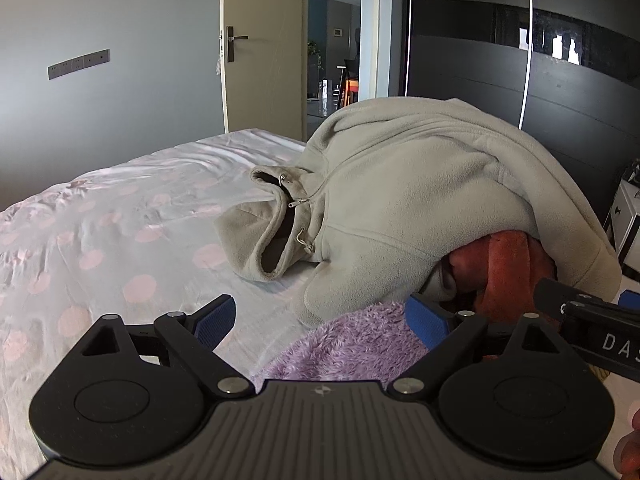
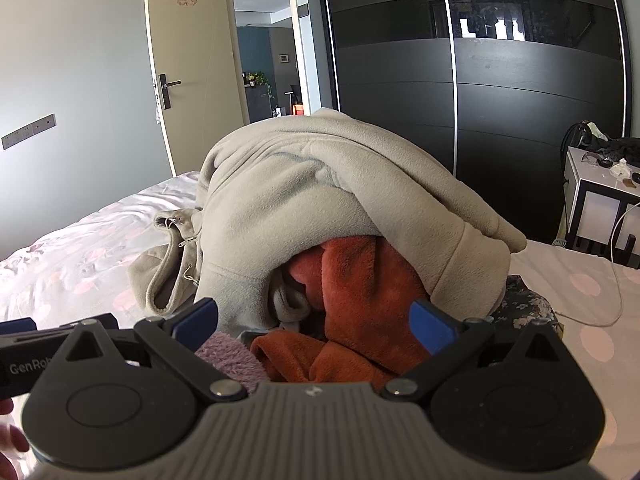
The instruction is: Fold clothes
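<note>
A heap of clothes lies on the bed. On top is a beige fleece zip hoodie (image 1: pixel 420 184), also in the right wrist view (image 2: pixel 320 200), its hood flopped to the left. Under it sits a rust-orange fleece garment (image 1: pixel 508 264), seen closer in the right wrist view (image 2: pixel 360 300). A fluffy lilac garment (image 1: pixel 352 344) lies at the front of the heap, also in the right wrist view (image 2: pixel 232 354). My left gripper (image 1: pixel 322 320) is open over the lilac garment. My right gripper (image 2: pixel 316 320) is open just before the orange garment. Neither holds anything.
The bed sheet (image 1: pixel 120 240) is white with pink dots. A dark floral cloth (image 2: pixel 524 304) lies right of the heap. A white bedside table (image 2: pixel 600 200) with a cable stands at the right. A black wardrobe (image 2: pixel 520 80) and an open door (image 2: pixel 192 60) are behind.
</note>
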The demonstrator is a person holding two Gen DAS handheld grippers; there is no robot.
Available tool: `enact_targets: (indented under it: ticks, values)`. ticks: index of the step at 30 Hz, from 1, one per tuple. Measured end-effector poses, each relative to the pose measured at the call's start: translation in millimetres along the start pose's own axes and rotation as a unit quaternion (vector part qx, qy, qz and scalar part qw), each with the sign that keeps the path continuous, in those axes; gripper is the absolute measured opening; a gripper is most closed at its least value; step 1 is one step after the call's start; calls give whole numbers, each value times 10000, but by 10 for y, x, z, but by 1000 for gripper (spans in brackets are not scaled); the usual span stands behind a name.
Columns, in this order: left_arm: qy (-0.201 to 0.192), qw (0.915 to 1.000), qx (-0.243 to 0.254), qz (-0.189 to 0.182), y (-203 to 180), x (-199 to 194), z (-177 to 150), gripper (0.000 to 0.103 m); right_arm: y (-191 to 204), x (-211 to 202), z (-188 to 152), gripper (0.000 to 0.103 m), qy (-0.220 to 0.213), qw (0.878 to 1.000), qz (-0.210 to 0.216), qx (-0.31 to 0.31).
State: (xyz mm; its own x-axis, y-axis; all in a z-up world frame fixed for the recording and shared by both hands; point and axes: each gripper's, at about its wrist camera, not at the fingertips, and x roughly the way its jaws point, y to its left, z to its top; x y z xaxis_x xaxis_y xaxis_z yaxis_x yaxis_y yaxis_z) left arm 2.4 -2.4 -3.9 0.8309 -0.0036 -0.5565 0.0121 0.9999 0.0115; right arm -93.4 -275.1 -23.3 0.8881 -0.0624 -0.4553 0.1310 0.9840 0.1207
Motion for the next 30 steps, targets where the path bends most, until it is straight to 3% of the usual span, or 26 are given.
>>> enact_targets:
  ticks: [6, 10, 30]
  values:
    - [164, 9998, 70, 0, 0, 24, -19, 92, 11, 17, -12, 102, 45, 10000, 38, -10]
    - [187, 9998, 83, -87, 1, 21, -18, 81, 11, 18, -14, 102, 48, 10000, 38, -17]
    - [307, 9993, 102, -176, -15, 50, -16, 81, -11, 57, -33, 103, 148, 9999, 34, -1]
